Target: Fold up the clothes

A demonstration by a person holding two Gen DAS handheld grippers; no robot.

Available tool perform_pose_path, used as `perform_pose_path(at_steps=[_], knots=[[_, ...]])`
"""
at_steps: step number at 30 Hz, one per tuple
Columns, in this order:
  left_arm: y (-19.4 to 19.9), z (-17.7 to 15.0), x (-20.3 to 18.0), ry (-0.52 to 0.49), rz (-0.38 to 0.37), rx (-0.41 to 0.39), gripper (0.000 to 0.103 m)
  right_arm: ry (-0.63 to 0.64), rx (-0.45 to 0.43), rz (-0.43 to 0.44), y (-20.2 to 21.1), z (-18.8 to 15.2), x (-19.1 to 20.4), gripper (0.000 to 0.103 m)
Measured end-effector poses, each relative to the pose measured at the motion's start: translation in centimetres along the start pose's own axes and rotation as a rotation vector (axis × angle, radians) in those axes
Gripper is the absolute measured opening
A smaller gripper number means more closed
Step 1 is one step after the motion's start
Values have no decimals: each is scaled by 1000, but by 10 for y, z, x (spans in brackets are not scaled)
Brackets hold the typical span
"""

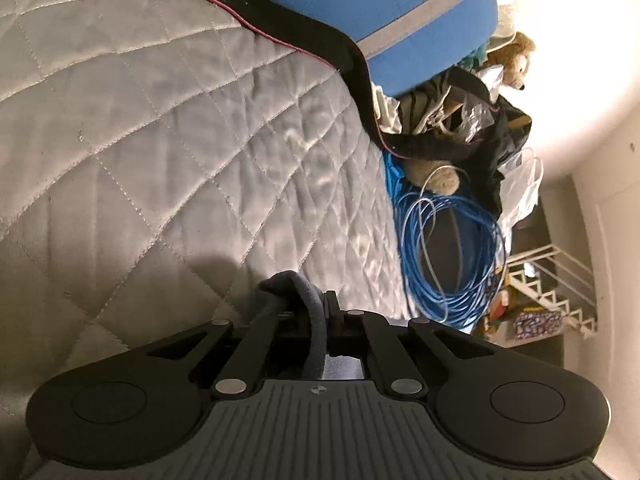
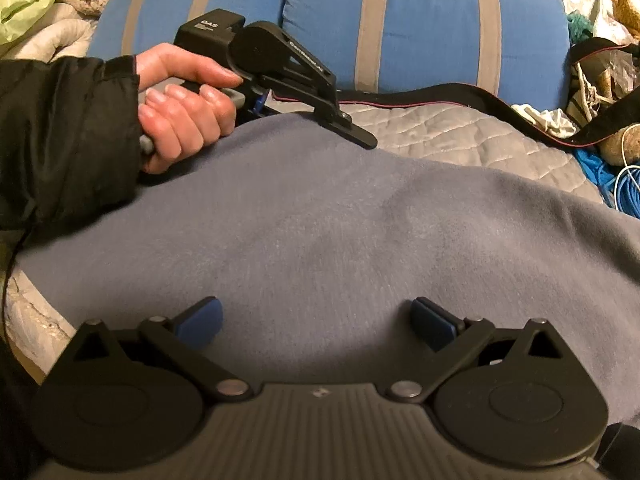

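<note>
Your left hand (image 2: 188, 108) grips its handle, the left gripper (image 1: 308, 304) rolled sideways and pinched tight on the far edge of the grey-blue garment (image 2: 320, 216), which lies spread over the quilt (image 1: 160, 120). Your right gripper (image 2: 316, 320) hovers over the garment's near part, jaws wide, holding nothing.

Bed with a quilted grey cover (image 2: 460, 132). Lying on it: a grey-blue fleece garment (image 2: 340, 220) spread flat, a black strap (image 2: 440, 94) with red edging, blue striped cushions (image 2: 420, 20) behind.

Quilted grey bedspread (image 1: 160, 120) (blue striped pillows (image 2: 420, 20))
</note>
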State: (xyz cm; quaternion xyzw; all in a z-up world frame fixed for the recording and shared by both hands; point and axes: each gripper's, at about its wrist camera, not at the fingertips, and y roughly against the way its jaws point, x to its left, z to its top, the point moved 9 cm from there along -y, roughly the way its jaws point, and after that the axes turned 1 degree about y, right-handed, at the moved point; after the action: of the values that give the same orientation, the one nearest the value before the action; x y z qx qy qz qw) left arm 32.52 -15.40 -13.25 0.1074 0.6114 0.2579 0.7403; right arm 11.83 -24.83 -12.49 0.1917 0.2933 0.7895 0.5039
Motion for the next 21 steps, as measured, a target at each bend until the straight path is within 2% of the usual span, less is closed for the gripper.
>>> perform_pose_path(at_steps=[3,5,9,13,16,18,21], knots=[[-3,-2,2,-8,12,10,4,-12,-34,22,20,12,-10,103],[-2,-3,5,-4,7,18,4,-25,-91,-12,41,26,-30,103],[-2,-4,8,11,-14,21,4,-146,-144,-119,70,43,-103,103],[-3,-5,8,13,-14,17,4,-304,-173,-308,75,46,-194,102],[-3,-5,7,13,-11,15,4,-489,-163,-358,71,41,-253,95],[-4,-5,7,12,-10,13,4,-589,-116,-371,57,34,-281,87],[-4,-5,7,6,-9,8,4,-724,-20,-320,32,19,-303,72]])
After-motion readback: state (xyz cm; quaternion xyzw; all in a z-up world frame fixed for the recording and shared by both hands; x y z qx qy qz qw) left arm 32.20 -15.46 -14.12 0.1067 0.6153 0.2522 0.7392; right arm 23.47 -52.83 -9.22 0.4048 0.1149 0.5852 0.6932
